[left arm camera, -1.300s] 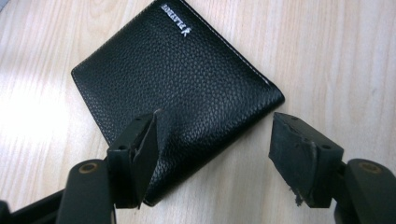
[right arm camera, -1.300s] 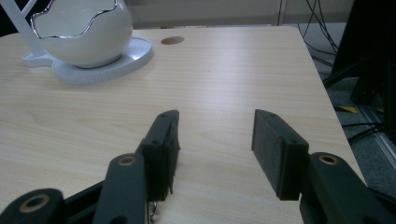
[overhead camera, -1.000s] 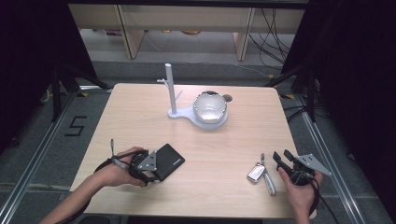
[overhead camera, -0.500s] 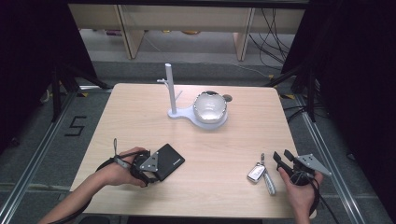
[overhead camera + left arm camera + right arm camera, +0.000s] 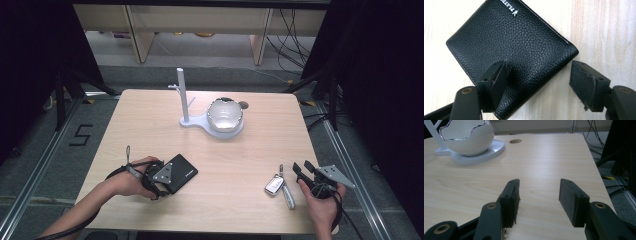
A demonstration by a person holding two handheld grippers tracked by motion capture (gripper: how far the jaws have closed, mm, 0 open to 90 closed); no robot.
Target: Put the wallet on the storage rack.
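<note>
A black leather wallet [image 5: 182, 171] lies flat near the table's front left. My left gripper [image 5: 167, 180] is at its near corner, open. In the left gripper view the left jaw rests over the wallet [image 5: 511, 47] and the right jaw stands just past its corner above bare wood, so the gripper [image 5: 541, 77] straddles that corner. A key fob with keys [image 5: 277, 186] lies at the front right. My right gripper [image 5: 301, 167] is beside it to the right, open, with only table between its jaws [image 5: 539, 195].
A white stand [image 5: 210, 125] with an upright post [image 5: 181, 95] carries an egg-shaped white bowl [image 5: 225, 114] at the table's middle back. A round hole [image 5: 515, 141] is in the tabletop behind it. The table's right edge [image 5: 596, 167] is close to the right gripper.
The left hand has edged slightly right toward the wallet, and its trailing cable loop shifted. The right gripper has barely moved.
</note>
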